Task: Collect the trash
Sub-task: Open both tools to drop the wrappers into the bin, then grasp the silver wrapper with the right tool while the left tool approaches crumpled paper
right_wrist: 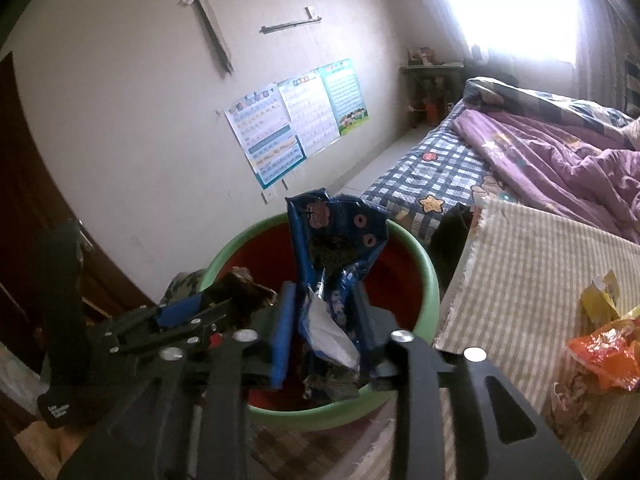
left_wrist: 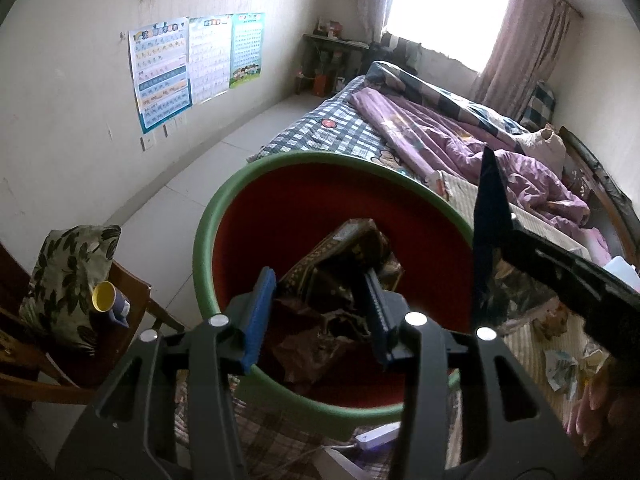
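A red basin with a green rim [left_wrist: 208,240] sits on the bed's edge; it also shows in the right wrist view [right_wrist: 428,276]. My left gripper [left_wrist: 320,304] is shut on a dark brown patterned wrapper [left_wrist: 352,248] and holds it over the basin. My right gripper [right_wrist: 324,316] is shut on a blue snack bag [right_wrist: 340,232], held upright over the basin. In the left wrist view the blue bag [left_wrist: 490,216] and the right gripper come in from the right. In the right wrist view the left gripper [right_wrist: 208,304] with the brown wrapper [right_wrist: 248,284] comes in from the left.
More trash lies on the striped mat [right_wrist: 532,264]: an orange wrapper [right_wrist: 608,352], a yellow wrapper [right_wrist: 600,300], crumpled paper [left_wrist: 564,368]. A wooden chair [left_wrist: 128,320] with a leaf-print cushion [left_wrist: 68,280] and a yellow cup [left_wrist: 105,297] stands left. A purple quilt [left_wrist: 448,136] covers the bed.
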Available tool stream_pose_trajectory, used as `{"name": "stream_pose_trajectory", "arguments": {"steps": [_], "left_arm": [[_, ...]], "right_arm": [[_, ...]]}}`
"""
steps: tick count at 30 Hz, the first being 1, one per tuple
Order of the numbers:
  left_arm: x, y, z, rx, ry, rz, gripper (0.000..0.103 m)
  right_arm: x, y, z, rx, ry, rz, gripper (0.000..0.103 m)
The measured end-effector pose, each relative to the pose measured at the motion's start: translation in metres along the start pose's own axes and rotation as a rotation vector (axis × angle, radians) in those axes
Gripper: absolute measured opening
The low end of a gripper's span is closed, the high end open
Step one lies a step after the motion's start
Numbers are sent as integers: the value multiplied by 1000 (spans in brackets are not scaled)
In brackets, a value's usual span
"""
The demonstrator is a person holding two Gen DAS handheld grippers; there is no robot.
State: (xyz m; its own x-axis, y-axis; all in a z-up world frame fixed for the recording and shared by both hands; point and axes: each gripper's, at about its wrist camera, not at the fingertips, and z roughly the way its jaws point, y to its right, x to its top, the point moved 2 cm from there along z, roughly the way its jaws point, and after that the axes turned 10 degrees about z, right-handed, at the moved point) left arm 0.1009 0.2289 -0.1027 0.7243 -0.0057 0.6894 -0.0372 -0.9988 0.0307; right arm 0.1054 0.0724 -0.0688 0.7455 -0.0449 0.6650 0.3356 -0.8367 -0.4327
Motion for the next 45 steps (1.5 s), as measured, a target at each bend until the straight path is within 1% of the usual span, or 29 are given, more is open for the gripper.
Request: {"name": "stream_pose_trajectory", "arguments": {"steps": [1, 2, 8, 13, 15, 16, 18, 21, 23, 30, 34, 36, 41, 45], "left_arm": [[1, 1, 0, -1, 3, -4, 63], [1, 1, 0, -1, 8, -6, 64], [2, 4, -4, -4, 17, -12, 68], [-2, 16, -18, -27, 44, -25, 68], [-8, 24, -29, -46, 74, -48, 69], [-12, 28, -32, -57, 80, -57, 72], [-17, 38, -35, -78, 76, -56, 72], [-20, 58, -31, -100, 46, -2, 72], [-20, 68, -32, -114, 43, 20, 72], [-24, 99, -33, -160, 29, 54, 73], [-26, 132, -34, -193, 17, 85, 73], [-28, 152, -38, -193, 20, 111, 73], [-34, 190, -43, -185, 7, 113, 74], [-43, 224, -45, -177, -8, 110, 75]], "right_arm": [[0, 0, 0, -1, 5, -3, 51], [0, 0, -1, -2, 20, -4, 53], [1, 1, -15, 10, 37, 2, 53], [2, 18, -41, 12, 66, 60, 53], [1, 26, -55, 2, 86, 78, 54], [0, 31, -64, -8, 104, 85, 54], [-3, 36, -76, -27, 127, 90, 56], [-4, 50, -95, -67, 149, 100, 58], [-7, 61, -109, -102, 163, 108, 58], [-16, 109, -158, -226, 212, 148, 58], [-17, 137, -183, -280, 233, 167, 58], [-20, 157, -197, -308, 238, 169, 58], [-33, 206, -223, -334, 205, 188, 59], [-52, 250, -237, -354, 142, 225, 59]]}}
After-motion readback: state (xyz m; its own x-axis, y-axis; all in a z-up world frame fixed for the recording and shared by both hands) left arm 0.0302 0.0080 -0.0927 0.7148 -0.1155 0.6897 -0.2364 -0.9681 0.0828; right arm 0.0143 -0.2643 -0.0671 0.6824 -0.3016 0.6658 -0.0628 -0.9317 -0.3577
